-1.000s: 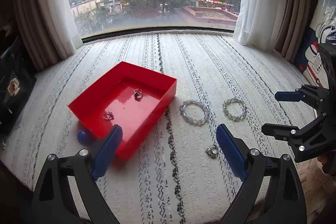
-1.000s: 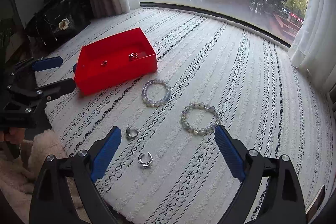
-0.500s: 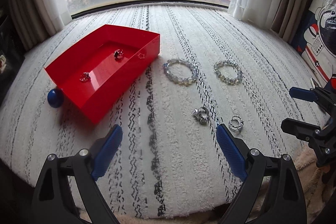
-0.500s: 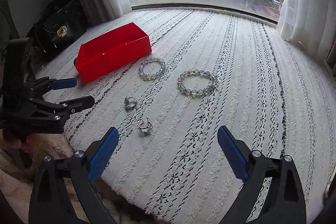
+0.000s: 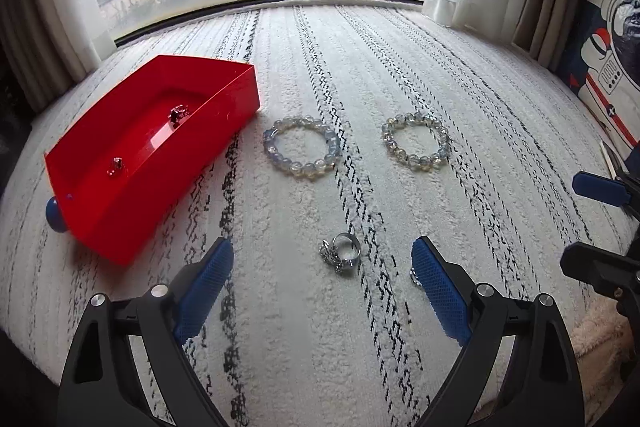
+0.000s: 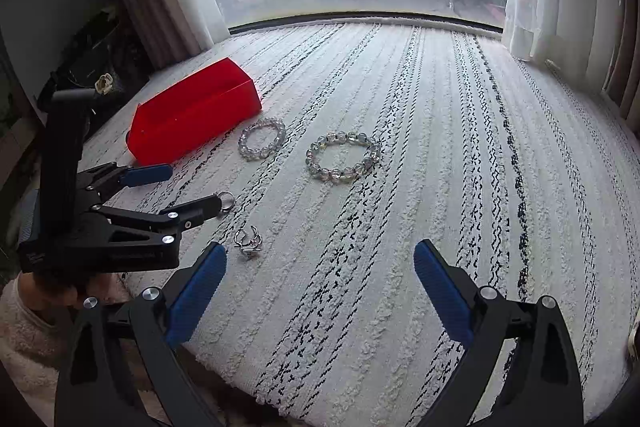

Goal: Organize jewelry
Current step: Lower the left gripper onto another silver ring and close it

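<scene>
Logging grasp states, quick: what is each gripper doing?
Left gripper: open, nothing held, a ring between its jaws.
Right gripper: open, nothing held.

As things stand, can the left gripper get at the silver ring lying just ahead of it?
Probably yes: the left gripper is open, the silver ring lies on the rug just beyond its fingertips, and nothing stands between.

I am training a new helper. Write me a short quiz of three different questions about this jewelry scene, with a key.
1. True or false: the left gripper is shut on a ring.
2. How many small pieces lie inside the red tray?
3. Which lies closer to the tray: A) left bracelet B) right bracelet?

Key: 1. False; its jaws stand open around the ring on the rug. 2. Two. 3. A.
</scene>
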Demonstrator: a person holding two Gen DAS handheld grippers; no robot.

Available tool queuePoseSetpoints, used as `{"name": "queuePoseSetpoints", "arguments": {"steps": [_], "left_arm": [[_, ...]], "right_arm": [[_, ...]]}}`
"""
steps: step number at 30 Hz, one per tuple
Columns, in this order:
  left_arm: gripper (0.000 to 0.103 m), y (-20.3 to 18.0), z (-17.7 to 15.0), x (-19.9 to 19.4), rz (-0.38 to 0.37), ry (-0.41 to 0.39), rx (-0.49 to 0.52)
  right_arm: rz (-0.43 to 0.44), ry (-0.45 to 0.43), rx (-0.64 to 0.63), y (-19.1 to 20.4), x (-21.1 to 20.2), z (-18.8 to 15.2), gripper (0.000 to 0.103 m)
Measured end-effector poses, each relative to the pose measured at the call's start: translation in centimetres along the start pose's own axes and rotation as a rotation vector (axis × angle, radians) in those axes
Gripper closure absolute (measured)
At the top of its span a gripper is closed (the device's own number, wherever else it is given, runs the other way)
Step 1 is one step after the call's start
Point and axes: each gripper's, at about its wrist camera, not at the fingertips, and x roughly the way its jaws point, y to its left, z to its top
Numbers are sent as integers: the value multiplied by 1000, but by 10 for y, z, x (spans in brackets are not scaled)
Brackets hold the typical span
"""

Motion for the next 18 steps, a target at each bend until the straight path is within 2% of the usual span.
{"name": "queuePoseSetpoints", "arguments": {"steps": [3, 6, 12, 14, 18], "left_arm": [[17, 1, 1, 13, -8, 28, -25], [17, -1, 0, 22, 16, 46, -9], [18, -1, -2, 32, 33, 54, -18], [25, -1, -3, 35, 39, 60, -22], [27, 1, -3, 35, 43, 49, -26]], "right_arm": [[17, -6, 13, -3, -1, -1, 10], [38, -18, 28, -7, -4, -2, 10], [54, -23, 40, -10, -5, -2, 10], [55, -21, 44, -11, -5, -2, 10], [62, -23, 41, -10, -6, -2, 10]]}}
